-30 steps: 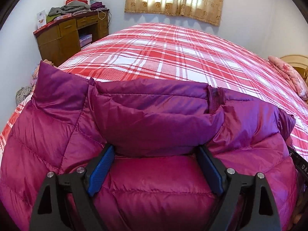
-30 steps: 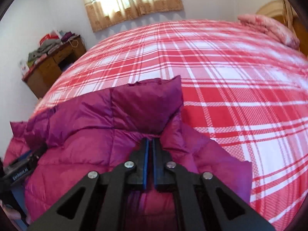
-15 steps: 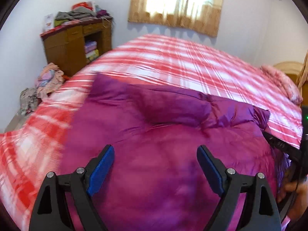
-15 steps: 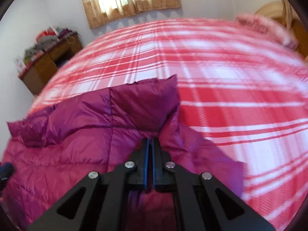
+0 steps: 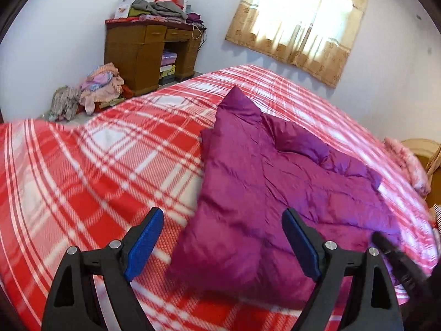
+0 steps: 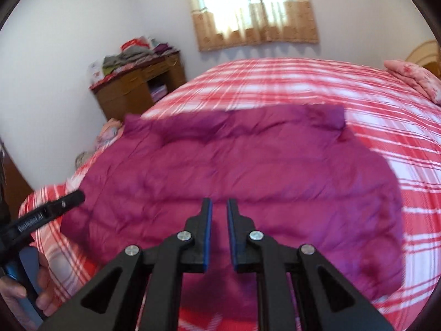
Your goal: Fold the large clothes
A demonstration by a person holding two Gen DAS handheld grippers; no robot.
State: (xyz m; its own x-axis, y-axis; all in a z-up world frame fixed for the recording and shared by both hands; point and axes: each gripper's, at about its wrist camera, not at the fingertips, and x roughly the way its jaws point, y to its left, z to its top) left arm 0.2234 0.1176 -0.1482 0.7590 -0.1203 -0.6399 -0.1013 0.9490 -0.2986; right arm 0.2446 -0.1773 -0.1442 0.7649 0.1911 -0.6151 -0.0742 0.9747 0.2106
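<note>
With my left hand-held gripper [image 5: 222, 244] spread wide and my right hand-held gripper [image 6: 219, 234] slightly parted, both empty, I judge the jacket [image 6: 234, 179] needs regrasping at 12 o'clock.

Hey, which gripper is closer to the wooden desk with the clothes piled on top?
Left. The left gripper hangs open over the jacket's edge on the desk's side. The right gripper, slightly open, sits over the jacket's middle, farther from it.

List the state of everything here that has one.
Jacket: folded, lying flat on the bed, not held.
Left gripper: open wide, empty.
Right gripper: slightly open, empty.
Curtain: drawn over the window.
Desk: drawers shut, clothes piled on top.
</note>
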